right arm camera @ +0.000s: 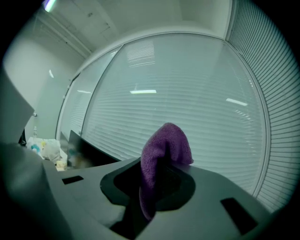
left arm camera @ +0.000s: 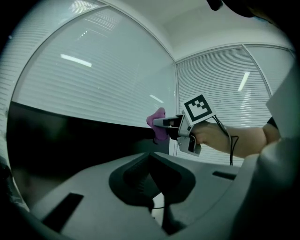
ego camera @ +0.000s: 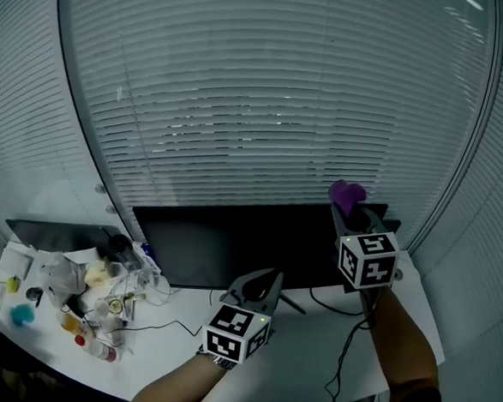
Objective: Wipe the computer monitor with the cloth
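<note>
Pinching the purple cloth (right arm camera: pixel 164 150) between its jaws, the right gripper (ego camera: pixel 353 216) holds it at the monitor's (ego camera: pixel 231 246) upper right corner, just over the top edge. A rounded fold stands up past the jaw tips and a tail hangs down between them. The cloth looks like soft, light microfibre: it should bunch and drape rather than hold a shape, and it should glide easily over a smooth screen. The grip sits low on the bunch, which I judge sensible, since the free fold is what should meet the glass, not the hard jaw tips. The dark screen is probably easy to scratch or push, and the monitor could rock on its stand, so light pressure seems right.

The left gripper (ego camera: pixel 261 284) hovers in front of the monitor's lower middle, above the white table (ego camera: pixel 309 355), jaws pressed together on nothing.

The right gripper view shows the grip and the weave of the cloth closely, but only a sliver of the monitor. The left gripper view shows, from the side, the cloth hanging against the monitor's top edge, though contact cannot be confirmed. Only the head view shows the whole unlit screen and the clutter of bottles and bags (ego camera: pixel 90 296) left of the monitor.
</note>
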Demonstrator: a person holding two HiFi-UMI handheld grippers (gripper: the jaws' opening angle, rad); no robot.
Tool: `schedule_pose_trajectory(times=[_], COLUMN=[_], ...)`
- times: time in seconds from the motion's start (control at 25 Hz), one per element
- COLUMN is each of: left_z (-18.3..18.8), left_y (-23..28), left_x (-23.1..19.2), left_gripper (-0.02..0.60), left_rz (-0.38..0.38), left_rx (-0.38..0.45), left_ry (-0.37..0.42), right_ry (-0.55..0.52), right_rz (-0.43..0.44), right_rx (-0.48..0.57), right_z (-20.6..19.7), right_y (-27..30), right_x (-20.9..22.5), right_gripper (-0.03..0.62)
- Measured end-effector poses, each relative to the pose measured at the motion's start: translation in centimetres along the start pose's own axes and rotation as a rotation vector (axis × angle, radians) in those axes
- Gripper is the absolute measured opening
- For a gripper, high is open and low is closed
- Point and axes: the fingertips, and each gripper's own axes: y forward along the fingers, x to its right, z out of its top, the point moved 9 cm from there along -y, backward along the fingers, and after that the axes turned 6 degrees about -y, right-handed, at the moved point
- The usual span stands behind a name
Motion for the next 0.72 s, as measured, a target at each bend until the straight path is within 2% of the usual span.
schedule_pose_trajectory(times=[0.72], left_z=[-0.6], left_y=[-13.1], left_x=[-9.5], left_gripper=[0.006], left_rz=[0.131], left_rx=[0.059], left_ry=[-0.007], right_ry=[-0.035], right_rz=[0.202], right_rx=[-0.006], right_z=[4.5], right_y=[6.2], right_x=[-19.2], right_gripper=[0.078])
